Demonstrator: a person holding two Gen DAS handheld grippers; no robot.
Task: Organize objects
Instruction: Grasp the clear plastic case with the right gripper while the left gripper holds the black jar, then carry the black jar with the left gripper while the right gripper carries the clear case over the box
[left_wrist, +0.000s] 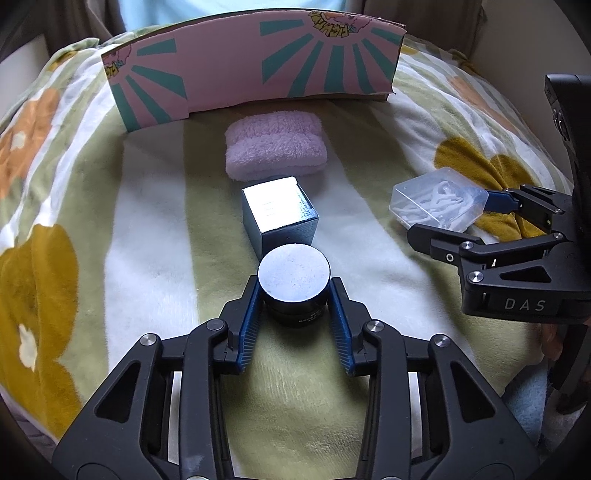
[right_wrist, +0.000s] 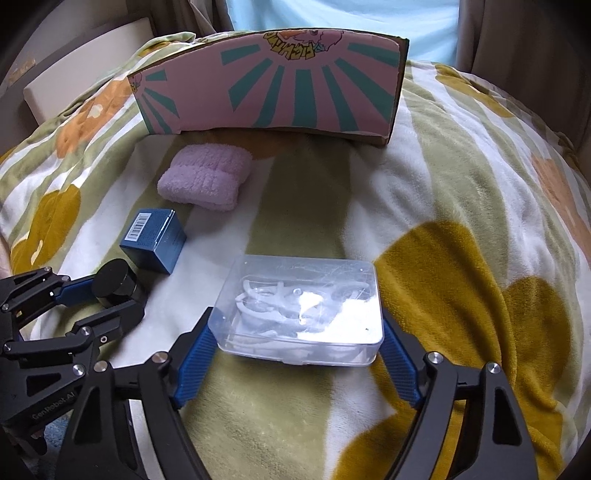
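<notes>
A small black round jar (left_wrist: 293, 275) with a flat lid stands on the flowered blanket, and my left gripper (left_wrist: 293, 286) is shut on its sides; the right wrist view shows the same grip on the jar (right_wrist: 116, 282). Further right lies a clear plastic box (right_wrist: 303, 310) of white floss picks. My right gripper (right_wrist: 299, 321) holds it, blue pads pressed against its two short ends. A blue cube carton (left_wrist: 280, 218) stands just behind the jar. Beyond it lies a folded pink towel (left_wrist: 275, 146).
A pink and teal cardboard box (left_wrist: 255, 70) stands open-sided at the back of the bed. The flowered green, white and mustard blanket (right_wrist: 461, 184) covers the whole surface. A beige headboard (right_wrist: 88, 55) and curtains lie beyond.
</notes>
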